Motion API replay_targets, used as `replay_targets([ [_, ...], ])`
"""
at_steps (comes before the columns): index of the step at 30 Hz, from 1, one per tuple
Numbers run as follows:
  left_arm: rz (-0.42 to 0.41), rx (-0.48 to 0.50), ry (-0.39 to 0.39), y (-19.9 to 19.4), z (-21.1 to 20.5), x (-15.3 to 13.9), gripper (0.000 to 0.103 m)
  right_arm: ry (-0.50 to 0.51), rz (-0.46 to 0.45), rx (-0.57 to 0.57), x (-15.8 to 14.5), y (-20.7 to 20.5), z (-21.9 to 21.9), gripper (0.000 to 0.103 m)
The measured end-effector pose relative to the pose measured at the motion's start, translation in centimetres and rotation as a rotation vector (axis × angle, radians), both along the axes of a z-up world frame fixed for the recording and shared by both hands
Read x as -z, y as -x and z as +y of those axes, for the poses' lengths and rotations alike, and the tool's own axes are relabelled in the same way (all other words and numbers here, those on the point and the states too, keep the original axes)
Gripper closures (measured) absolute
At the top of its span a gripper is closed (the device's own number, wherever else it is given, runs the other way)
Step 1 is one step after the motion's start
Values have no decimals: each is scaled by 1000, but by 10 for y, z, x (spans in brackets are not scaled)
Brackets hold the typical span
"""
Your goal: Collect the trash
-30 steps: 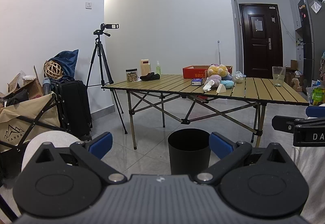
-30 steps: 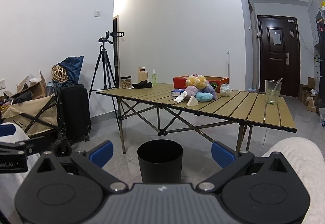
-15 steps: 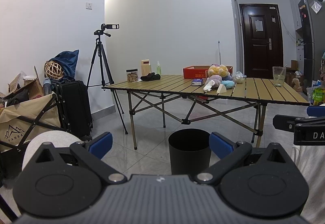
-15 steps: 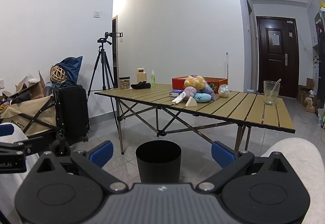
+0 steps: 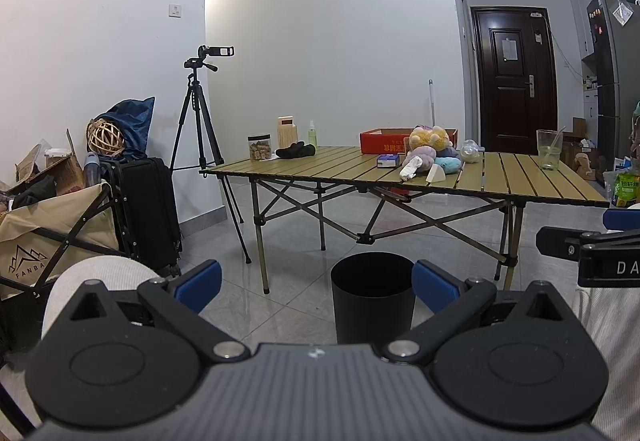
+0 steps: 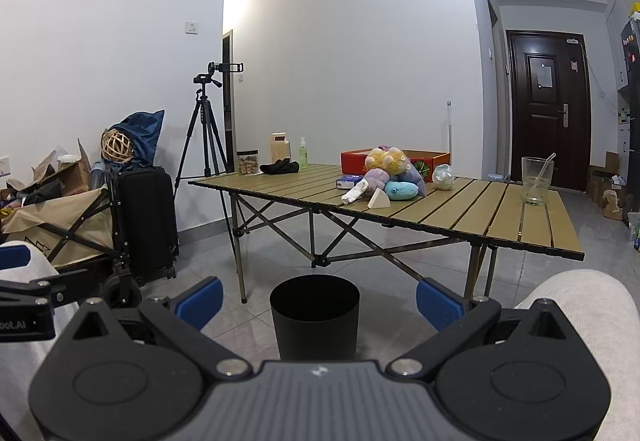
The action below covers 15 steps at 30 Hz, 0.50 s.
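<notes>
A black trash bin [image 5: 372,297] stands on the tiled floor before a folding slatted table [image 5: 344,169]; it also shows in the right wrist view [image 6: 315,317]. On the table lie a crumpled white tissue [image 5: 411,167] [image 6: 355,195], a white wedge of paper [image 5: 436,174] [image 6: 379,199], a small blue box [image 5: 388,160] and a heap of plush toys [image 5: 430,147] [image 6: 394,171]. My left gripper [image 5: 316,283] is open and empty, well short of the bin. My right gripper [image 6: 318,299] is open and empty too.
A red box [image 5: 384,139], a jar [image 5: 259,147], a spray bottle [image 5: 311,134], a black cloth [image 5: 295,151] and a glass with a straw [image 5: 549,149] stand on the table. A tripod with camera [image 5: 200,113], a black suitcase [image 5: 148,209] and a folding wagon [image 5: 48,237] are left. A dark door [image 5: 514,81] is behind.
Both views have shifted only slightly; the right wrist view has drawn back a little from the table. Both grippers stay open and empty.
</notes>
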<state>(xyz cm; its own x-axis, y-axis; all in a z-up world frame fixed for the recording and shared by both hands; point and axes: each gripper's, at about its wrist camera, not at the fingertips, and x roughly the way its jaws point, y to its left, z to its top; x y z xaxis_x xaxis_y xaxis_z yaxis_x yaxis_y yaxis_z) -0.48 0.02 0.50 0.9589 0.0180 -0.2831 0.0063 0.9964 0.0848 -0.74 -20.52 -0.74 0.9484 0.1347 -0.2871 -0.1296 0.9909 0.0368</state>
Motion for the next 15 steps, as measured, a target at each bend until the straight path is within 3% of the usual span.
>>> replay_targets([
  [15, 2, -7, -3, -5, 0, 0, 0, 22, 12, 9, 6, -12, 0, 0],
])
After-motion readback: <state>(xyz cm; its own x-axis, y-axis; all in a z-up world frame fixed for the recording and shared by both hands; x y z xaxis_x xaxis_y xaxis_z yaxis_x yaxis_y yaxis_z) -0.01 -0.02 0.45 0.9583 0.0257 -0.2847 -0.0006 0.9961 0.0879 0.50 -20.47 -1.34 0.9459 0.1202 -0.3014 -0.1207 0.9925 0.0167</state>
